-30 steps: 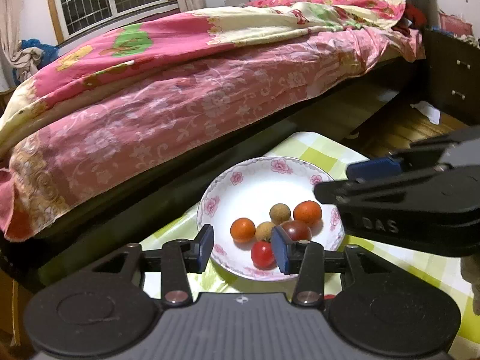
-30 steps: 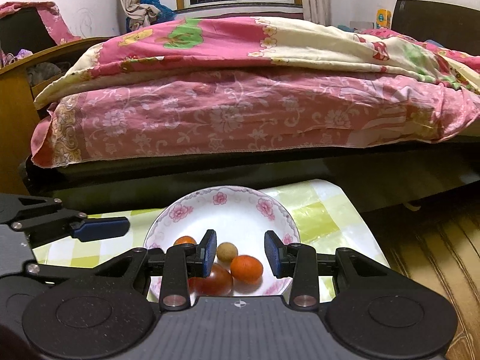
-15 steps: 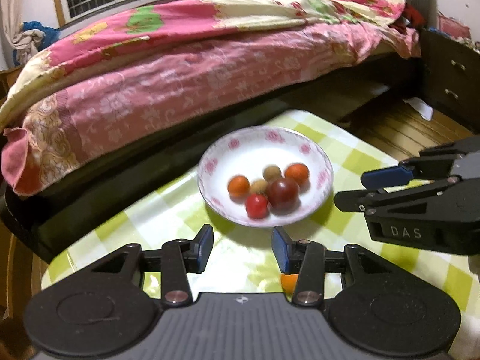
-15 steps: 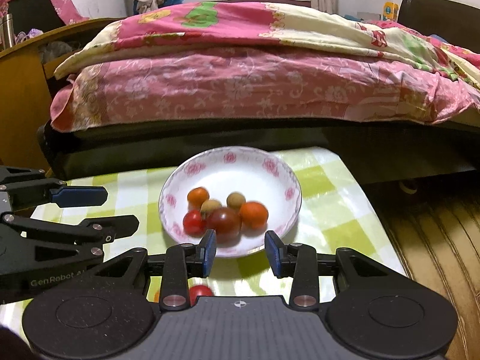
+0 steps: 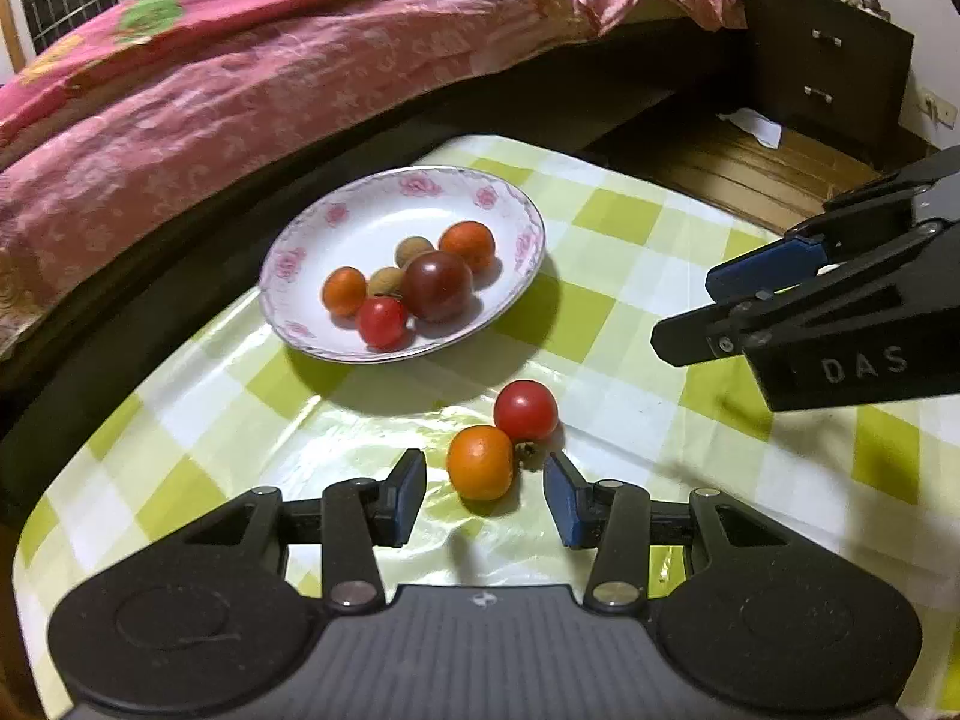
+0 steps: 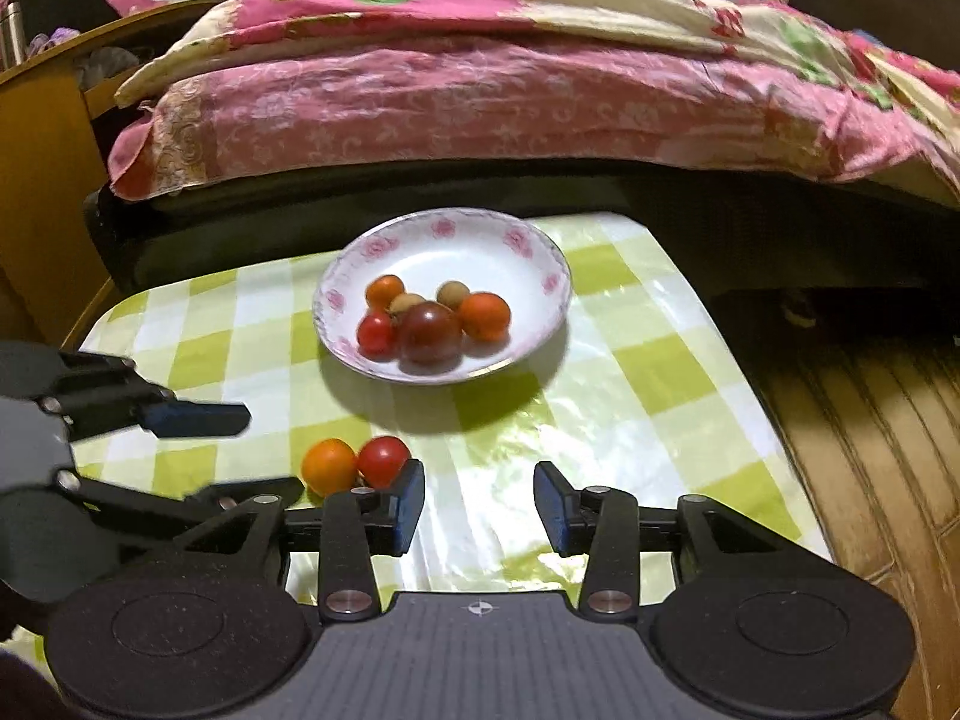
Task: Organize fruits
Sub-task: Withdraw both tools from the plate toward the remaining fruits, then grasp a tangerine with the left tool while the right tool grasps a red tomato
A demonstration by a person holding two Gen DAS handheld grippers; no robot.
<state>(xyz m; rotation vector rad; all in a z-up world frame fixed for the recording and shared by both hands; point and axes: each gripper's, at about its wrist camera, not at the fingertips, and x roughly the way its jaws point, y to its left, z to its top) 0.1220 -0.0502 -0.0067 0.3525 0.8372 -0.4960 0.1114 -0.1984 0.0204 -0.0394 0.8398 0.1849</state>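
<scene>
A white plate with a pink flower rim (image 5: 360,204) (image 6: 528,246) holds several small fruits, among them a dark tomato (image 5: 437,285) (image 6: 429,331). An orange fruit (image 5: 480,462) (image 6: 328,466) and a red tomato (image 5: 526,410) (image 6: 384,459) lie touching on the checked cloth in front of the plate. My left gripper (image 5: 485,498) is open and empty, its blue pads either side of the orange fruit, just short of it. My right gripper (image 6: 479,507) is open and empty, to the right of the two loose fruits. It also shows in the left wrist view (image 5: 780,294).
The small table has a green and white checked cloth (image 5: 630,276) (image 6: 630,372). A bed with a pink cover (image 5: 240,78) (image 6: 480,96) runs along its far side. A dark drawer unit (image 5: 834,72) stands at the right, and wooden floor (image 6: 870,420) lies to the right.
Both grippers have pulled back from the plate towards the near side of the table. The two loose fruits have come into view in front of the left gripper.
</scene>
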